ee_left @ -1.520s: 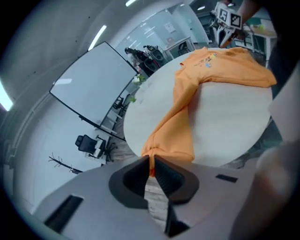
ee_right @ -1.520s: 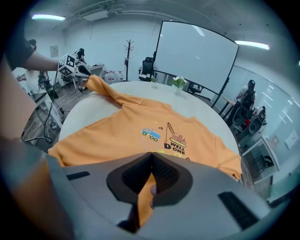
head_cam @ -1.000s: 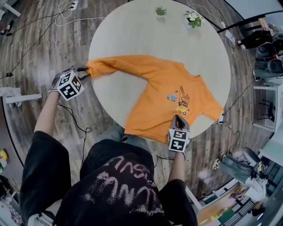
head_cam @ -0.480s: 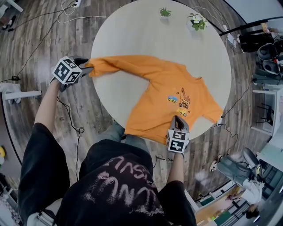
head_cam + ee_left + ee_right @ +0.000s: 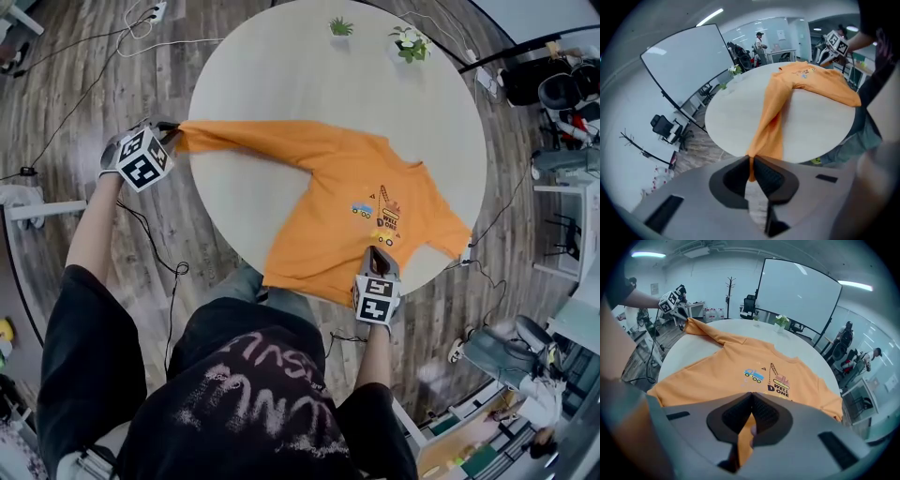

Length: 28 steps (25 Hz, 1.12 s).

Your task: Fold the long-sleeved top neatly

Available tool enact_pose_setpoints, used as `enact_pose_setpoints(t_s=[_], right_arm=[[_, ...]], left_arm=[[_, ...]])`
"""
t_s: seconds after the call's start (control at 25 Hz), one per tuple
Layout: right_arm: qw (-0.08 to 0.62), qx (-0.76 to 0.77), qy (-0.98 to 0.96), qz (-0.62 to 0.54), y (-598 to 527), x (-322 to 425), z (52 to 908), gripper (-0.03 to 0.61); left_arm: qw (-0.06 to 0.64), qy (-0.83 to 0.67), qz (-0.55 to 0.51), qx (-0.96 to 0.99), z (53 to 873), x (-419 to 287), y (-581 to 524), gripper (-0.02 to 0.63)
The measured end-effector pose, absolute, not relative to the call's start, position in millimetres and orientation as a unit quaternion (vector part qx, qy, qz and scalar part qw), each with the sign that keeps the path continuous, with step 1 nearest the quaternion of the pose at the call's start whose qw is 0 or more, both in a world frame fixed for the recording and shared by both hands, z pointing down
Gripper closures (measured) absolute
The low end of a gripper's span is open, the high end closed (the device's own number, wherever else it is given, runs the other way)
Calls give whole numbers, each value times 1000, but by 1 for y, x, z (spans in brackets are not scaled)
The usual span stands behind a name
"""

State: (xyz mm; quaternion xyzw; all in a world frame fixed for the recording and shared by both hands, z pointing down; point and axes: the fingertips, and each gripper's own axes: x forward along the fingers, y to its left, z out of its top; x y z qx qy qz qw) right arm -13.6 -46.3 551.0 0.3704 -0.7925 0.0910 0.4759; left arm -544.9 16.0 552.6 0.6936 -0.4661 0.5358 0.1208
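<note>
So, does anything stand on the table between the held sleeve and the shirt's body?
Nothing visible does. The sleeve crosses bare table; the two plants stand at the far edge.

One orange long-sleeved top (image 5: 347, 197) is counted, on one round table (image 5: 309, 84). Two grippers are counted: left gripper (image 5: 172, 134), jaws closing with the top's sleeve between them, and right gripper (image 5: 376, 251). Two plants are seen on the table: green potted plant (image 5: 341, 24), white-flowered potted plant (image 5: 409, 42). One whiteboard (image 5: 799, 291) and one coat stand (image 5: 730, 289) are noted.
</note>
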Motion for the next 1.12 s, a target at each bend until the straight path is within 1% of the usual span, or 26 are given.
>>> enact_pose_setpoints(t_s=[0.2, 0.28, 0.32, 0.4, 0.52, 0.56, 0.64, 0.68, 0.84, 1.04, 1.12], right_arm=[[465, 376, -797, 88, -48, -15, 546, 574], [461, 377, -798, 90, -48, -12, 545, 573], [461, 377, -799, 90, -47, -10, 545, 574], [465, 374, -798, 90, -47, -5, 546, 573], [472, 375, -793, 89, -47, 6, 544, 574], [473, 376, -792, 89, -47, 9, 544, 573], [478, 378, -788, 90, -48, 16, 544, 574], [481, 378, -786, 92, -49, 18, 545, 574], [489, 375, -782, 93, -50, 16, 545, 574], [505, 357, -782, 75, -51, 3, 546, 574], [511, 351, -781, 69, -50, -2, 549, 573]], left_arm=[[-20, -523, 526, 671, 472, -554, -22, 578], [-35, -520, 531, 668, 470, -548, -22, 579], [-25, -512, 541, 667, 481, -546, -17, 578], [19, -495, 559, 665, 515, -544, -2, 578], [119, -484, 544, 674, 564, -539, 25, 560], [155, -479, 532, 681, 576, -536, 34, 521], [211, -468, 506, 693, 592, -530, 48, 402], [230, -469, 490, 698, 595, -528, 53, 370], [297, -522, 391, 697, 594, -545, 60, 367], [338, -581, 252, 696, 574, -571, 44, 367], [357, -592, 201, 694, 571, -575, 36, 388]])
